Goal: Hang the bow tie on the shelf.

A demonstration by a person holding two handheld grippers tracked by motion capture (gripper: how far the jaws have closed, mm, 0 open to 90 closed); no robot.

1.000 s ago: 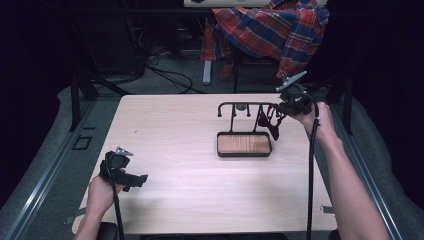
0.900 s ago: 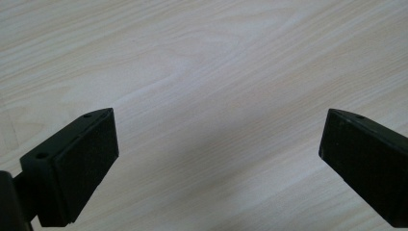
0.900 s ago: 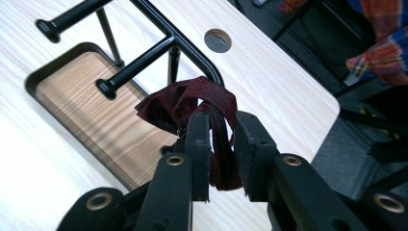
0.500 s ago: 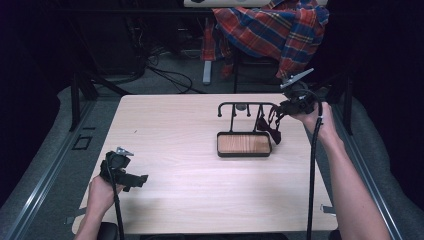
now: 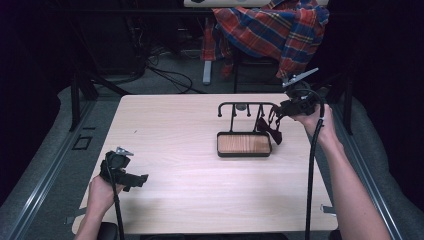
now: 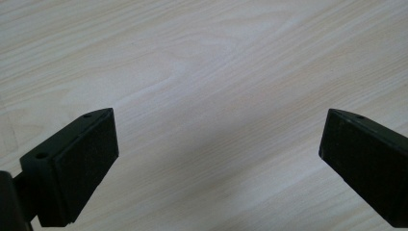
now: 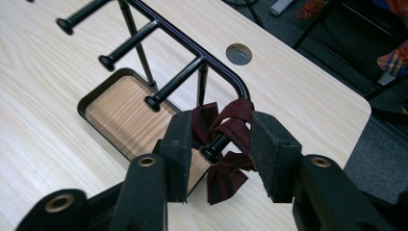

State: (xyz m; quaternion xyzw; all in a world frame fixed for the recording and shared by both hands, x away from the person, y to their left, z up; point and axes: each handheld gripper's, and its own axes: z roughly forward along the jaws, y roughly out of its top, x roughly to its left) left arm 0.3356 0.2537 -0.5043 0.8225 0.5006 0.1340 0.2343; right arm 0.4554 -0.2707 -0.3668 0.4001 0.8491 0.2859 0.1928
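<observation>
Bow on rack peg, above tray

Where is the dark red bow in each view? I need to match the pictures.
High view: the bow hangs at the right end of the black rack, beside the right tongs.
Right gripper view: low centre, looped over a rack peg, between the open jaws of the right tongs.
Left gripper view: not in it; bare table between open jaws.
Shared landmark: the rack's wooden tray.

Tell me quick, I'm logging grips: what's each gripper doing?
Left gripper: open, nothing between its jaws.
Right gripper: jaws just opening around the dark red bow hung on the rack.
</observation>
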